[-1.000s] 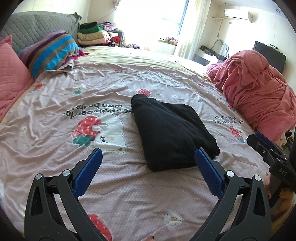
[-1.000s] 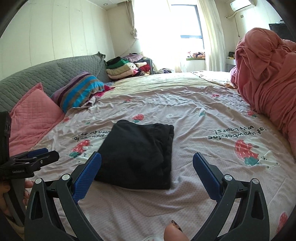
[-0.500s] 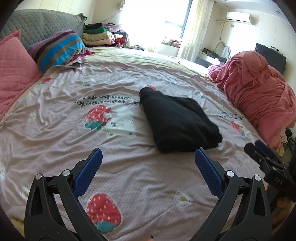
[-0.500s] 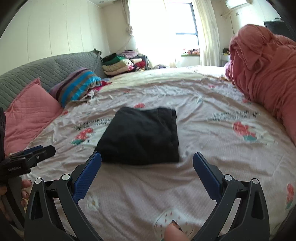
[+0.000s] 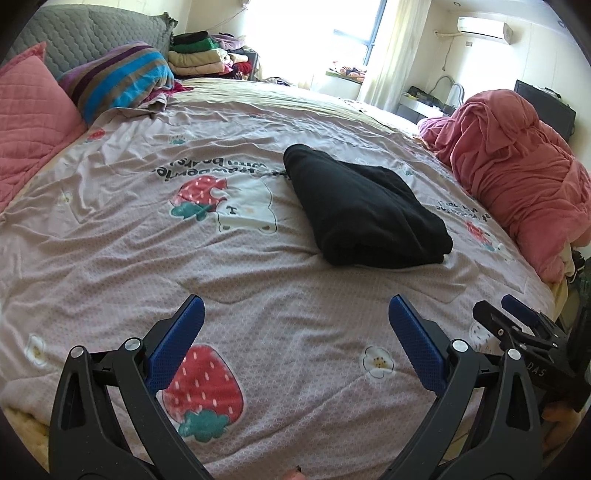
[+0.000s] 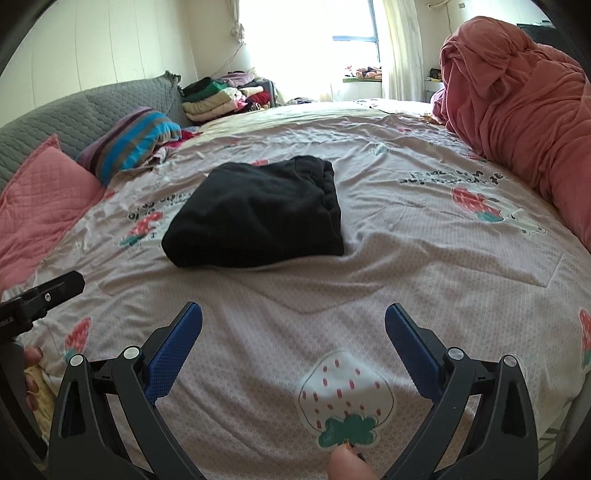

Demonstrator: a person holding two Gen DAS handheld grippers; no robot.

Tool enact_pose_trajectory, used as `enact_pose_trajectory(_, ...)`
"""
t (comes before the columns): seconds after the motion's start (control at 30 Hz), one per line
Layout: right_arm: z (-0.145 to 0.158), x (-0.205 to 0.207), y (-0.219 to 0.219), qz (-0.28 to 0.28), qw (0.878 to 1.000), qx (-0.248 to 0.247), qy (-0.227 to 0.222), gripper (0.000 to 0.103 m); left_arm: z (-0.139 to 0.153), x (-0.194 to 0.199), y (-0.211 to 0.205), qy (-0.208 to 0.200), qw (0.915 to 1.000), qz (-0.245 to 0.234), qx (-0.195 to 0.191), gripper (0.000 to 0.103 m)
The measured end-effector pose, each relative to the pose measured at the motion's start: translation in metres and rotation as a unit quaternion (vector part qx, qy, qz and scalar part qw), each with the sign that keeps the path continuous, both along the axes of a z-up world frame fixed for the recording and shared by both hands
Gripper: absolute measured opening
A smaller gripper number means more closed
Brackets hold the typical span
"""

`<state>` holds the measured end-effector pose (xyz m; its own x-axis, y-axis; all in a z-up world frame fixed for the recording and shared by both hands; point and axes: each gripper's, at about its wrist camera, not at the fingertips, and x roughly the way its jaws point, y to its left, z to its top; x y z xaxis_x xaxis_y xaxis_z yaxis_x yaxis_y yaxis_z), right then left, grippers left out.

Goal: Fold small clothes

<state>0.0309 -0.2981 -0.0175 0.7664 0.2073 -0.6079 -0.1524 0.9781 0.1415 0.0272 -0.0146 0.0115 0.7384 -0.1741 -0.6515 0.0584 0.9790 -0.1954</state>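
My left claw (image 5: 293, 319): spread wide, blue pads apart, nothing between them, held above the near part of the bed.
My right claw (image 6: 293, 326): also spread wide and empty, over a strawberry print (image 6: 345, 397) on the cover; from the left view it shows at the lower right edge (image 5: 517, 325).
Bed cover (image 5: 110, 258): pale pink, printed with strawberries and lettering, rumpled under both claws.
Black garment (image 5: 364, 218): folded into a thick bundle, lying flat on the cover ahead of both claws, well apart from the pads, touched by neither; from my left it sits ahead and to the right, from my right ahead and to the left (image 6: 258, 214).
Pink blanket heap (image 5: 517, 166): piled right of the garment.
Striped pillow (image 5: 118, 79): far left, by the grey headboard (image 5: 92, 33).
Stacked clothes (image 5: 199, 51): beyond the pillow.
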Motion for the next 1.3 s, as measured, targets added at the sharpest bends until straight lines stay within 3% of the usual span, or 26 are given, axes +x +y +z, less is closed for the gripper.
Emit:
enact_pose_trajectory(0.3,-0.013,0.000,0.001,-0.005,1.000,-0.011,0.016,0.099,-0.006,-0.003,0.004,0.006,0.9999,0.011,-0.004,0.094)
enact_pose_trajectory(1.3,-0.014,-0.001,0.006,-0.002,1.000,-0.020,0.023,0.099,-0.011,-0.004,0.007,0.015,0.9997,0.019,0.001,0.094)
